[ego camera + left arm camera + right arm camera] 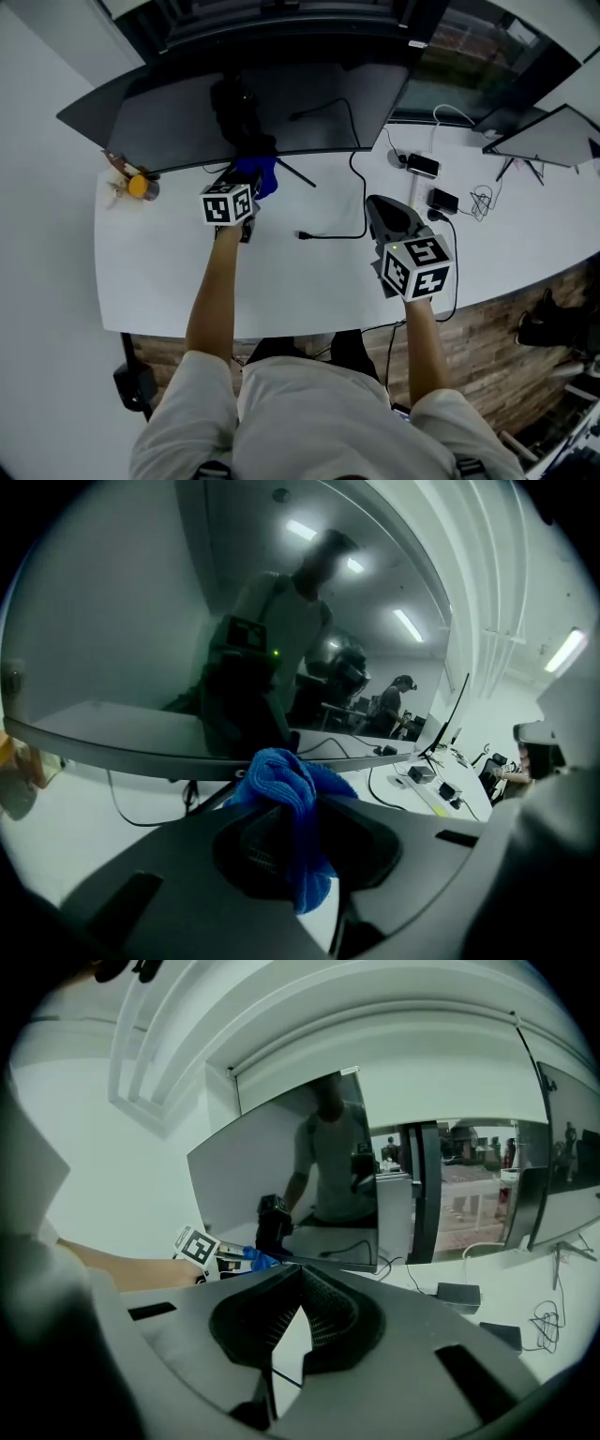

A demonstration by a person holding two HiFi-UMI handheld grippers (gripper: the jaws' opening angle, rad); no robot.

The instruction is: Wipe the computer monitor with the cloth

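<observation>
Over the smooth white counter, the left tool was clamped on the blue cloth, whose bunched wad bulged past the tips close to the lower edge of the monitor; the right tool hung well apart, its tips pinched together on nothing. Wiping well would likely mean pressing only that soft wad to the screen in light, overlapping strokes, with the hard tips kept off. The cloth looked like plush, ribbed microfibre, and the wide curved screen was dark and glossy enough to mirror the room.
</observation>
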